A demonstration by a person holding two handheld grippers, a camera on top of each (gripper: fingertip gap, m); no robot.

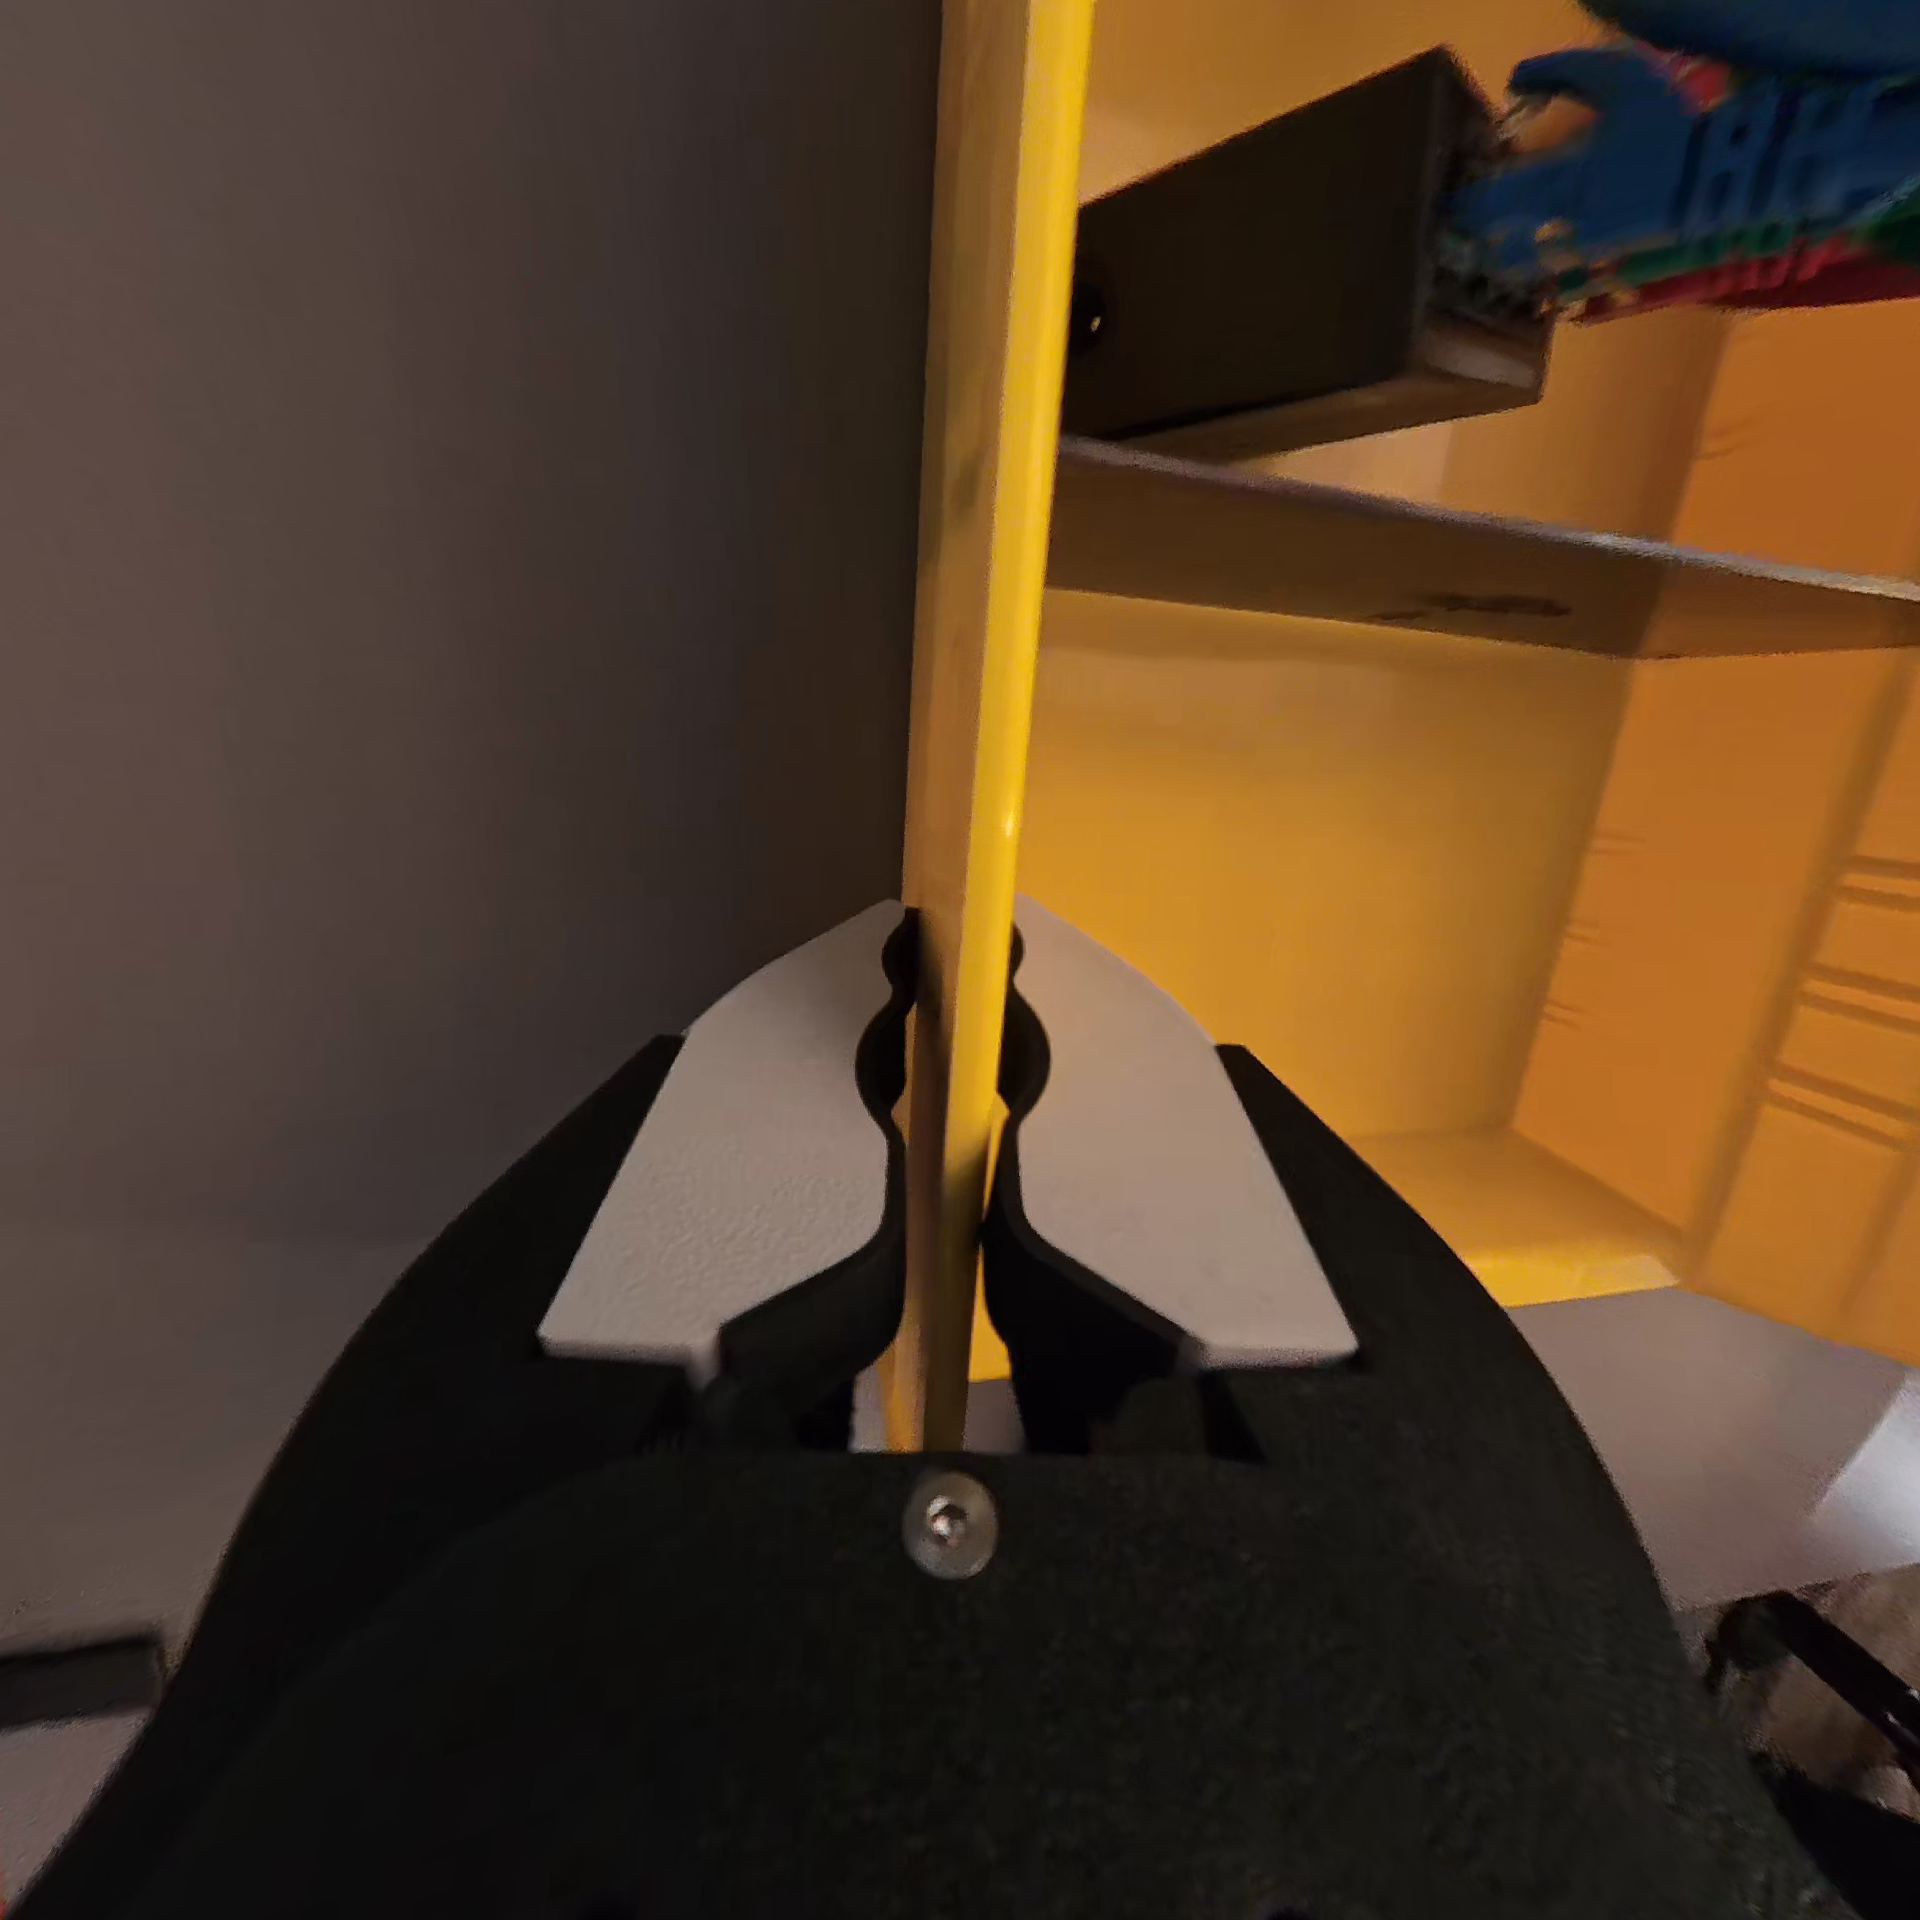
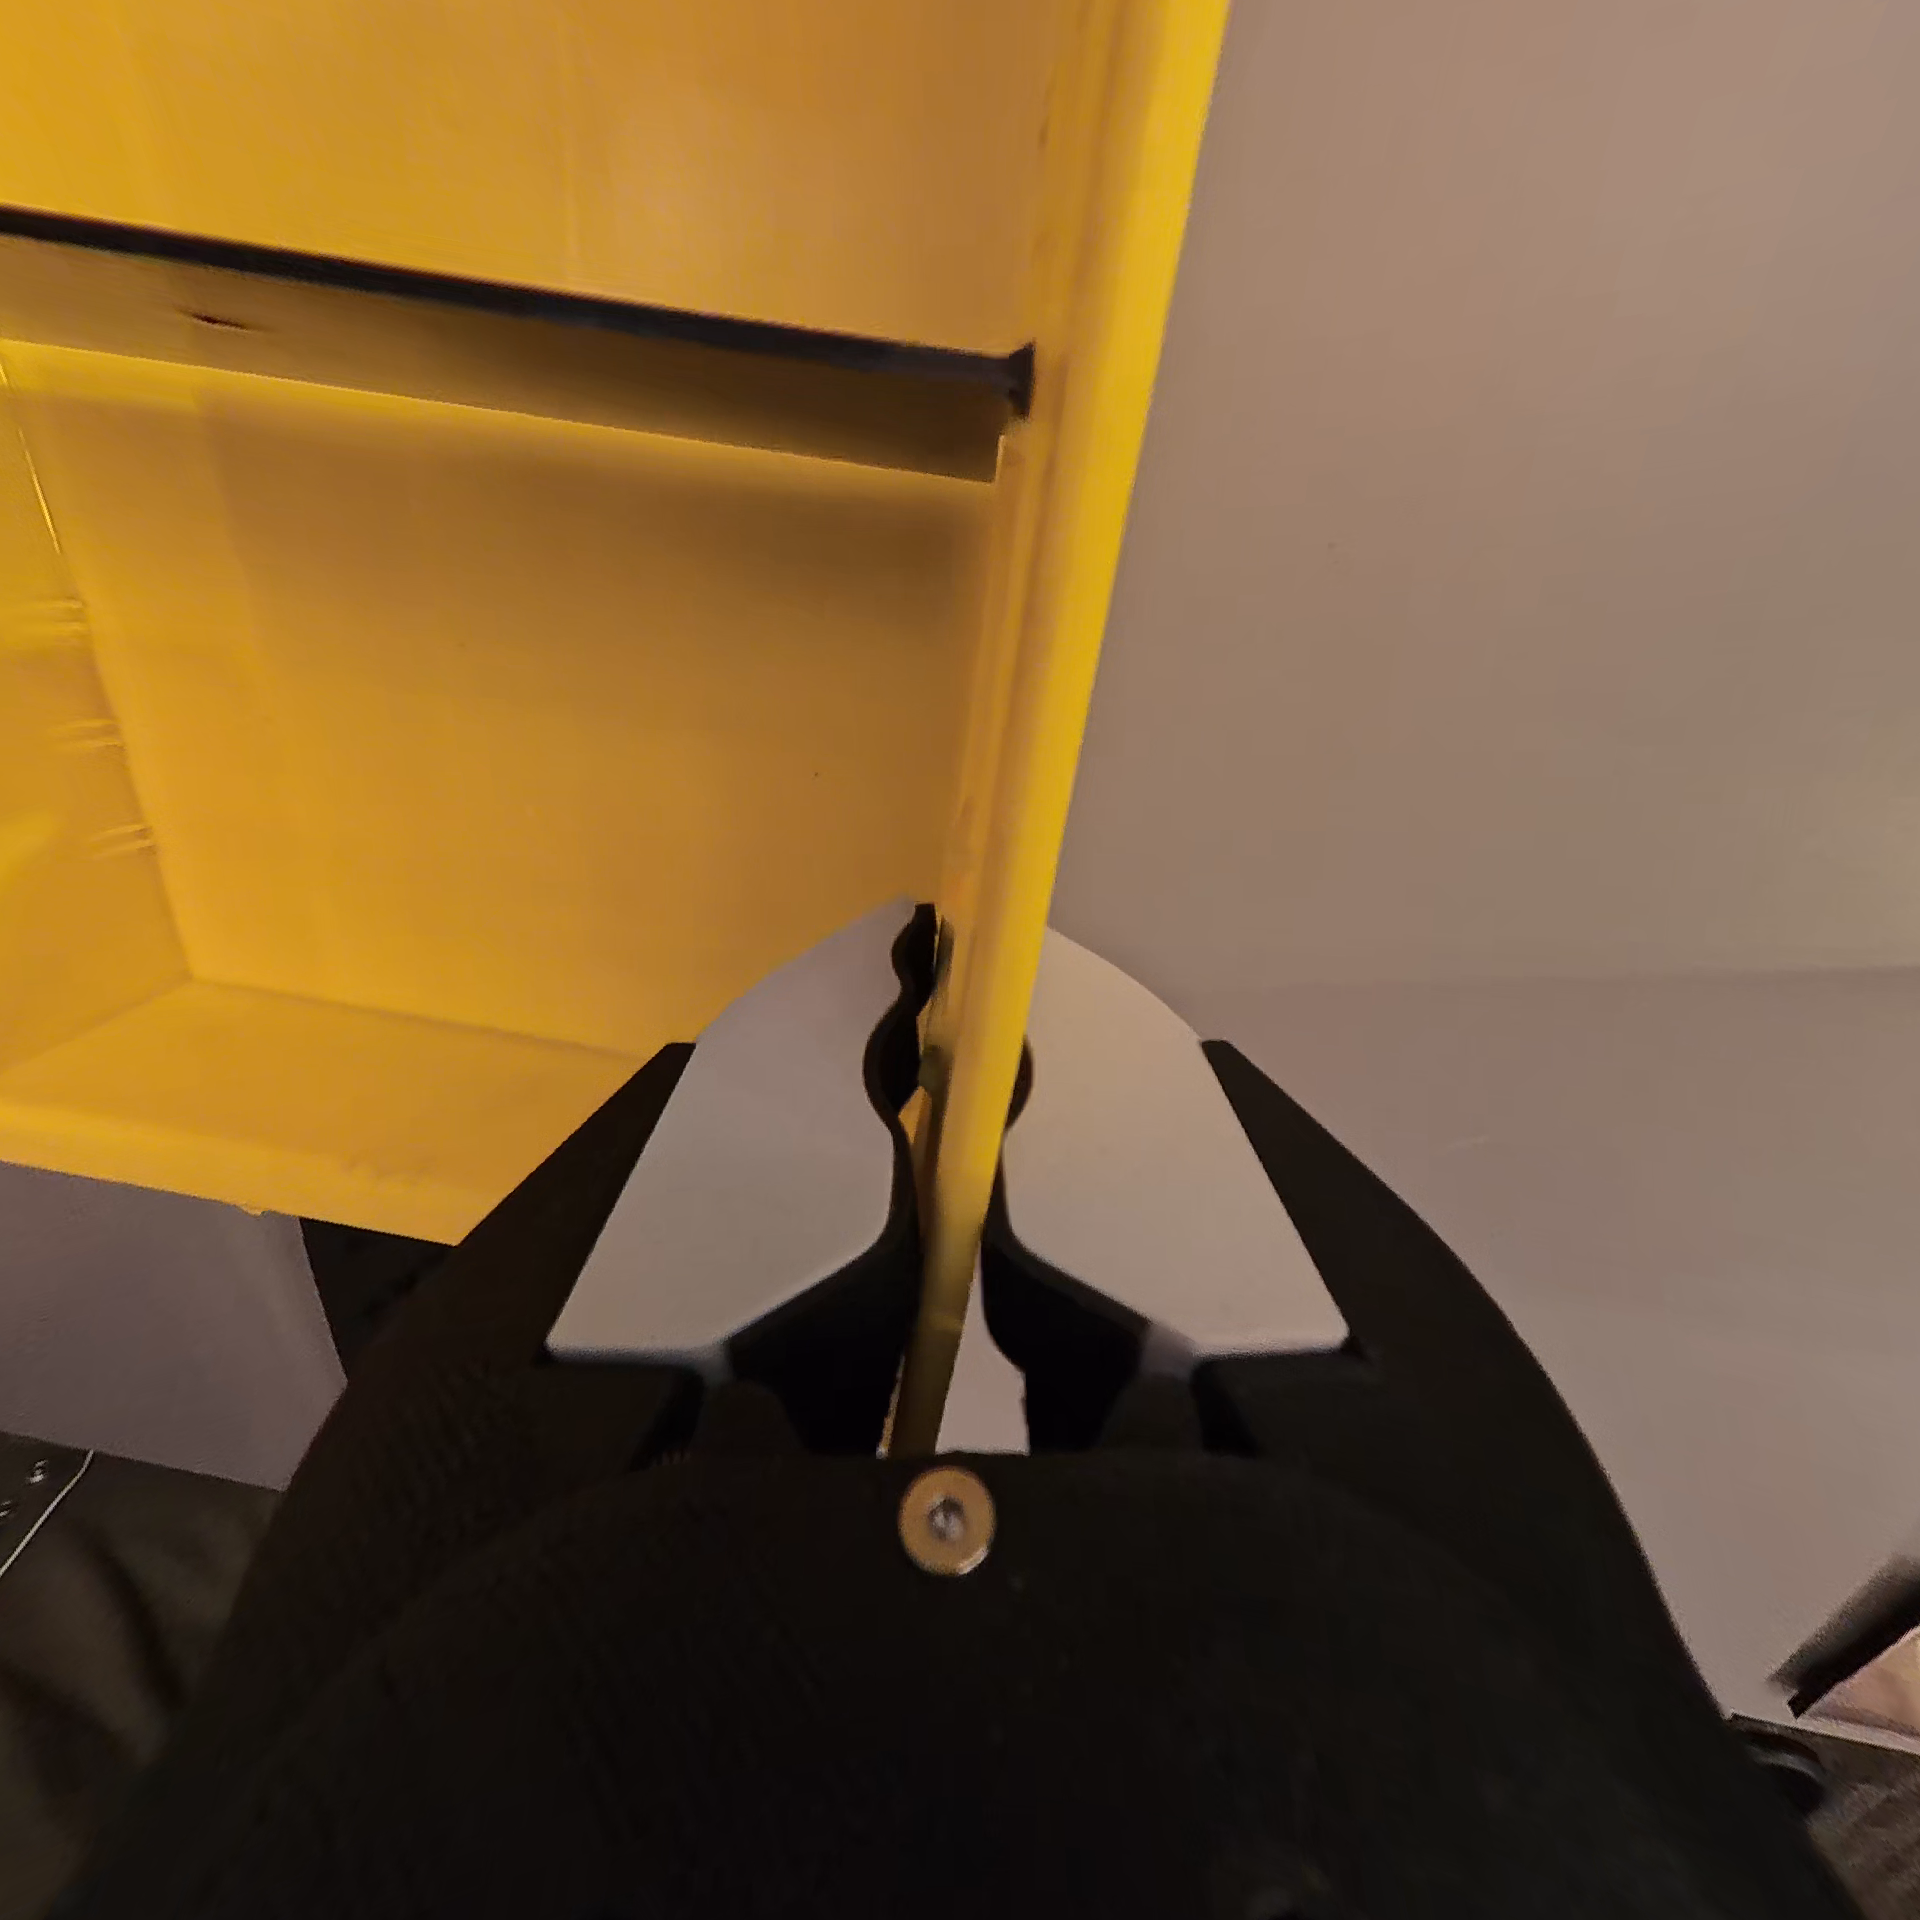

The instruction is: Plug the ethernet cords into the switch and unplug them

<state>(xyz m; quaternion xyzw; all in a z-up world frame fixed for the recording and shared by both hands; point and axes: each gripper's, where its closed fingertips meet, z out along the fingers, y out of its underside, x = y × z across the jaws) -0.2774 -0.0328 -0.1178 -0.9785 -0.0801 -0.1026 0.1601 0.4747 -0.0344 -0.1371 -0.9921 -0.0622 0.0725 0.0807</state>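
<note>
left gripper (image 1: 951,1039) jaws pinch rack (image 1: 997,520) edge | right gripper (image 2: 961,1039) same | switch (image 1: 1257,249) above-right, cords (image 1: 1714,177) look plugged; blurred | unplugging left

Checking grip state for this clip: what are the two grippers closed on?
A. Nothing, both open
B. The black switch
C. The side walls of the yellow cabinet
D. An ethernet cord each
C: the left gripper pinches the cabinet's left wall edge, the right gripper its right wall edge; the switch and cords sit untouched on a shelf.
</note>
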